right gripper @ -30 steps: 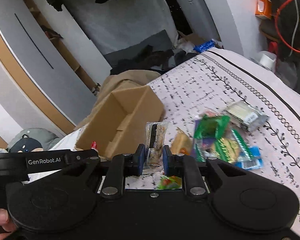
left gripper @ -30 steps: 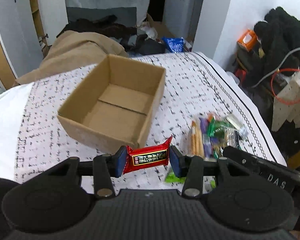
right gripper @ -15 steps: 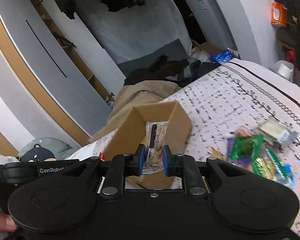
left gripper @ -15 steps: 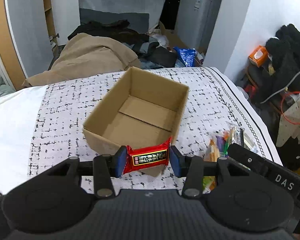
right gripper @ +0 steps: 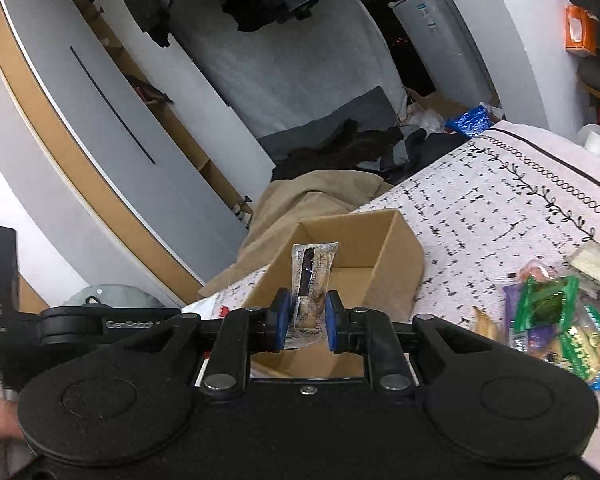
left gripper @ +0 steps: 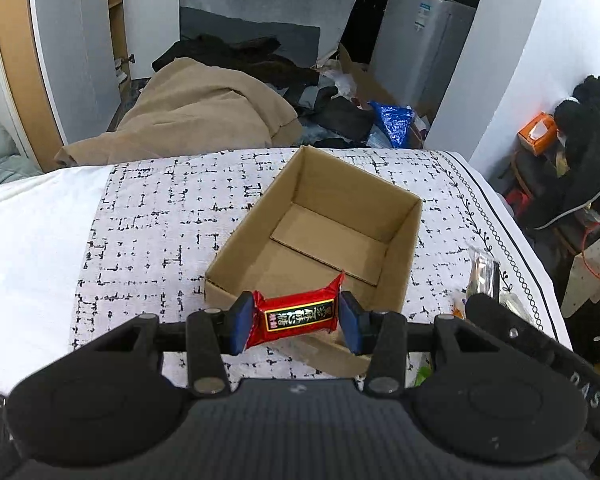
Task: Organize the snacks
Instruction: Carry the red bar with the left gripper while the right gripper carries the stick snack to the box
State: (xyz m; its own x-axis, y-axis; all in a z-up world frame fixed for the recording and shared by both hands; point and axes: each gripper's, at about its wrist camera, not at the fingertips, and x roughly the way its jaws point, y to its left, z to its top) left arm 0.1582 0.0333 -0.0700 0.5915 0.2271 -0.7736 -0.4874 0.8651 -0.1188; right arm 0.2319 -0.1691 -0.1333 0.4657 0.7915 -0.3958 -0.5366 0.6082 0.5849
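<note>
tan blanket (left gripper: 204, 116) beyond cardboard box (left gripper: 320, 240), snack pile (right gripper: 560, 320) beside it

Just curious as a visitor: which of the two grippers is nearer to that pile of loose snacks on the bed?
Right. The right gripper has the snack pile just beside it, while the left gripper sits at the cardboard box, farther from the pile.

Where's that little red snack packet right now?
The red packet sits clamped in the left gripper, in front of the cardboard box.
</note>
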